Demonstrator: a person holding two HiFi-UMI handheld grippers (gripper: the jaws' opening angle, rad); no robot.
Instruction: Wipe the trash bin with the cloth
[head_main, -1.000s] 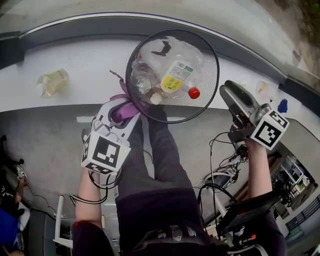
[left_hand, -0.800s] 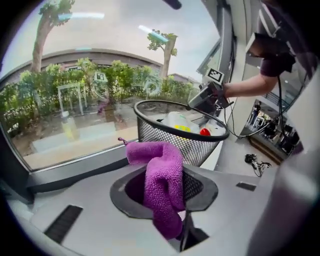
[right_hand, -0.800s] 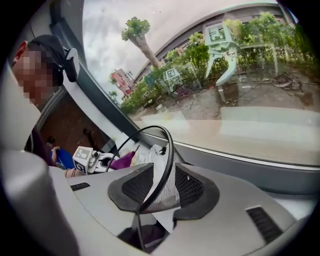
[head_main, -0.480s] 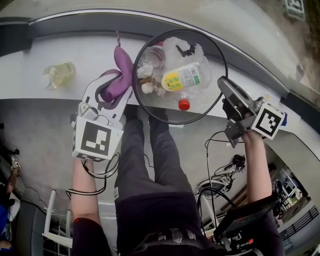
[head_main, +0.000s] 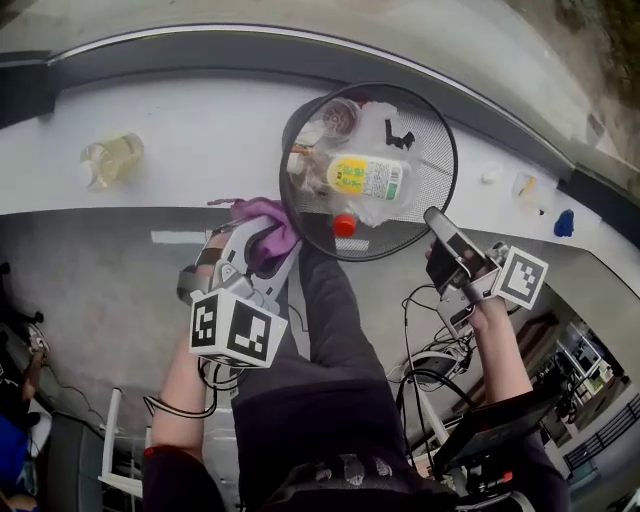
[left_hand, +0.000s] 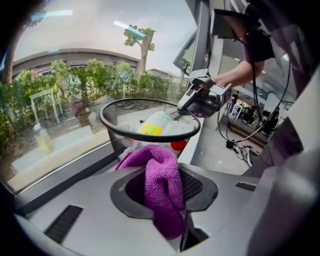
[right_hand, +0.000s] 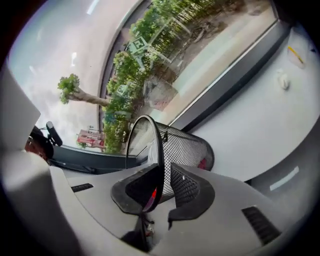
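Black wire-mesh metal bin (head_main: 433, 188), fluffy purple cloth (left_hand: 162, 180), glossy plastic bottle (head_main: 368, 178)

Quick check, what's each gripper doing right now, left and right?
Left hand-held gripper: closed on the purple cloth.
Right hand-held gripper: jaws have just been closing, now clamped on the mesh trash bin at its rim.

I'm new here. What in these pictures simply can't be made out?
Head view: the floor of the trash bin, covered by bottles.
Head view: the print on the yellow label, too small to read.
Head view: small bits on the ledge, too small to name.
Head view: part of the cloth, hidden by the left hand-held gripper around it.
Right gripper view: what lies in the trash bin, mostly behind its mesh wall.
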